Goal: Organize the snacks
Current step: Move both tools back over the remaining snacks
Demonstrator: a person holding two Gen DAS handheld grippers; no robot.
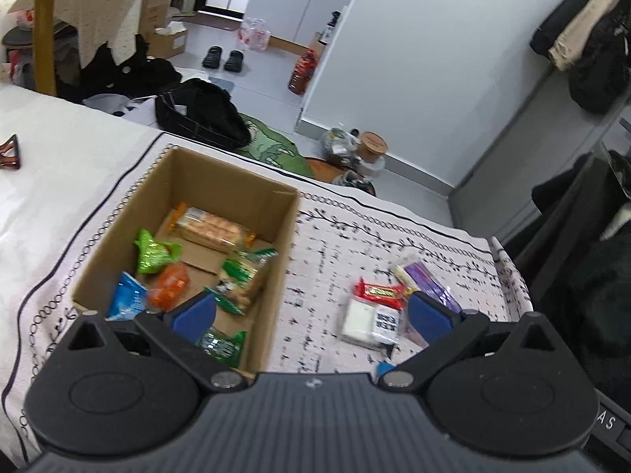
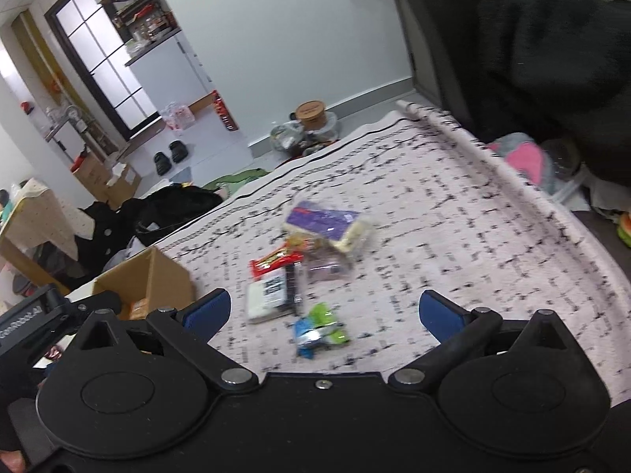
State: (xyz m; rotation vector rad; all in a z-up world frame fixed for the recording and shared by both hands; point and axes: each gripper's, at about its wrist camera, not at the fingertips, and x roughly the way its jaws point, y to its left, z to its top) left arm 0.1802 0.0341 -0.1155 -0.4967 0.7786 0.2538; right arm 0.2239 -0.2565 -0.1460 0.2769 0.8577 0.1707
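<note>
Right wrist view, blue-green snack packet (image 2: 320,329) between wide-spread jaws, untouched

In your right wrist view the snack pile (image 2: 299,260) is blurred, so you cannot read any label. The cardboard box (image 2: 150,280) at nine o'clock is half hidden behind the gripper body. In your left wrist view a blue pad (image 1: 195,311) covers part of the box floor, and the purple packet (image 1: 430,282) stays smeared.

A matt corrugated cardboard box (image 1: 221,193) is holding glossy plastic snack wrappers (image 1: 155,252). Printed cloth (image 2: 453,213) is covering the bed.
</note>
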